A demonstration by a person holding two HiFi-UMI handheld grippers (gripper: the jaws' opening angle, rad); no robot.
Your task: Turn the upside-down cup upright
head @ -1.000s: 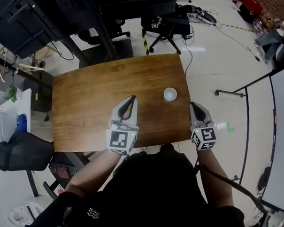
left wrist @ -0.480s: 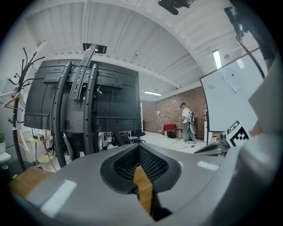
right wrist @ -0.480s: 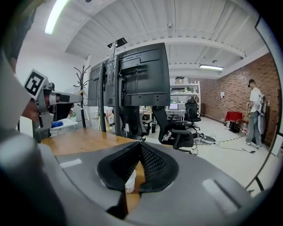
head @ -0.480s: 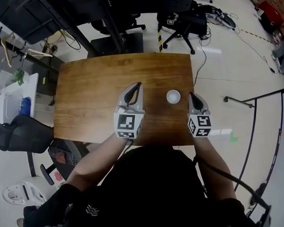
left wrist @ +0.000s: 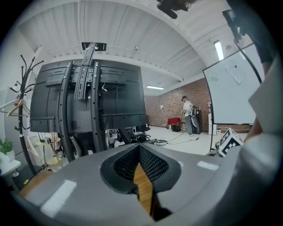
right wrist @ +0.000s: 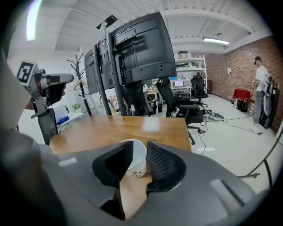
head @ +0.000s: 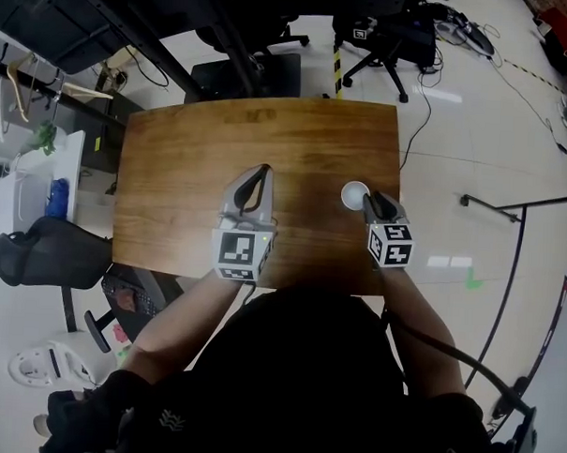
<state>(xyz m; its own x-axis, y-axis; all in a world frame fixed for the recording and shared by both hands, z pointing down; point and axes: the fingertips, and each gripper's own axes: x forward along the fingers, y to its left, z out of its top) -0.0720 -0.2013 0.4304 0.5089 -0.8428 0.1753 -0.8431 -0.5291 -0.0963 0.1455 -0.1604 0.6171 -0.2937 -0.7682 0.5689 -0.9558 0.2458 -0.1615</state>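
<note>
A white paper cup (head: pixel 353 194) with red print near its foot (right wrist: pixel 135 160) stands on end on the right part of the wooden table (head: pixel 192 170). My right gripper (head: pixel 368 202) is low beside the cup on its near right. In the right gripper view its jaws are opening (right wrist: pixel 139 146). The cup sits just beyond the tips, partly in the gap, and the pads do not press on it. My left gripper (head: pixel 263 171) hangs over the middle of the table with its jaws together (left wrist: pixel 139 149) and nothing in them.
The table's right edge (head: pixel 396 179) runs close to the right gripper. Office chairs (head: pixel 386 33) and a dark screen stand (right wrist: pixel 132 57) are beyond the far edge. A black chair (head: pixel 48 253) and a white side table (head: pixel 42 177) sit to the left.
The right gripper has come in from the table's right edge and down to the cup, and its jaws have parted. The left gripper has shifted only a little.
</note>
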